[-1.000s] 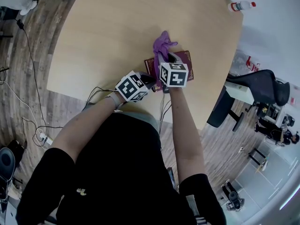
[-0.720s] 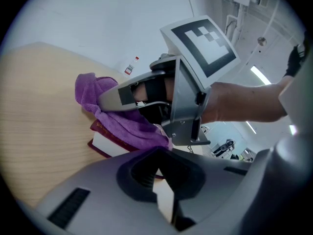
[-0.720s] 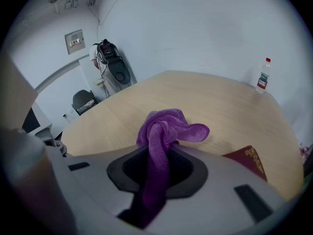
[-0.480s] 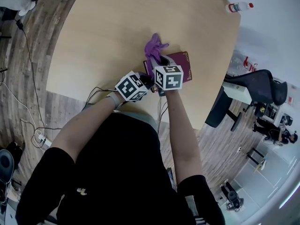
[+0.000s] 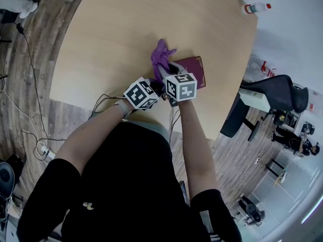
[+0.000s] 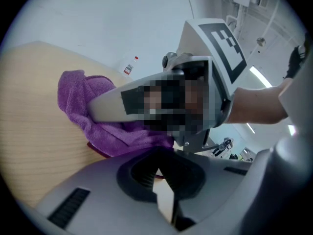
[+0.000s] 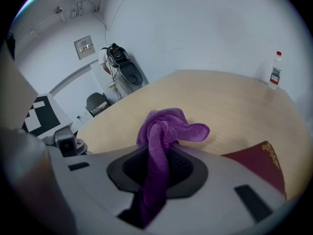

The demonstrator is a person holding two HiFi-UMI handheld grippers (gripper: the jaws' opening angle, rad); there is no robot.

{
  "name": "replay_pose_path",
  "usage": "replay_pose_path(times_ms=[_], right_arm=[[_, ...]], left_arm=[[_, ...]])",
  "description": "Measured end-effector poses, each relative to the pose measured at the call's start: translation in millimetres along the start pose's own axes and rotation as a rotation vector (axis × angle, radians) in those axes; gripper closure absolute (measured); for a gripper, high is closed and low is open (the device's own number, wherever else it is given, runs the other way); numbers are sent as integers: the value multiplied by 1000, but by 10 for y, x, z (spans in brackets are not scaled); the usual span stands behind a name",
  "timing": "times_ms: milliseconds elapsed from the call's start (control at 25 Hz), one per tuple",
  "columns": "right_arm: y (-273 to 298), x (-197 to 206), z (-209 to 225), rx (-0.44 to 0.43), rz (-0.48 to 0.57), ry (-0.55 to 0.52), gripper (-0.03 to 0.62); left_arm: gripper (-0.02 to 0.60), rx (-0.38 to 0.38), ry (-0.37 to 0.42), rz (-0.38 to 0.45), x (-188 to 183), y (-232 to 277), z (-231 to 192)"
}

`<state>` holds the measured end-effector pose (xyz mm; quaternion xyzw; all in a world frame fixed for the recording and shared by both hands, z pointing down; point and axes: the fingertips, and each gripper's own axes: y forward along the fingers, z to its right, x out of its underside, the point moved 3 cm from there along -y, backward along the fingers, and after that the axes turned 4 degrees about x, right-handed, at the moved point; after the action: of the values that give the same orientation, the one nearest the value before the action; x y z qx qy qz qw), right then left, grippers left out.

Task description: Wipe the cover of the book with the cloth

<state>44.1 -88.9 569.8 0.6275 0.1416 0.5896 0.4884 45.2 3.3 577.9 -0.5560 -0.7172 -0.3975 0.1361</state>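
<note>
Your right gripper point(image 7: 155, 170) pinches the purple cloth point(image 7: 166, 126) at the left edge of the dark red book point(image 5: 192, 67), your left gripper point(image 6: 164, 190) clamps its near corner, and most of the cover seems unwiped.

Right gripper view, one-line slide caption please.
Right gripper, jaws shut on a purple fleecy cloth, over a tan wooden table beside a dark red book.

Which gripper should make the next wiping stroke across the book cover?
The right. The right gripper is shut on the cloth, which sits at the edge of the book with bare cover beside it. The left gripper carries no cloth; it seems pinched on the book's near corner, steadying it.
</note>
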Motion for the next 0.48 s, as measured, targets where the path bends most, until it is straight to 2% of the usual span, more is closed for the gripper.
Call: replay_pose_path(times_ms=[280, 480], right_arm=[[-79, 117, -102, -105, -21, 33, 503], [-133, 197, -80, -113, -25, 57, 503]], left_arm=[[563, -2, 8, -6, 8, 9, 7], [563, -7, 18, -4, 10, 19, 3]])
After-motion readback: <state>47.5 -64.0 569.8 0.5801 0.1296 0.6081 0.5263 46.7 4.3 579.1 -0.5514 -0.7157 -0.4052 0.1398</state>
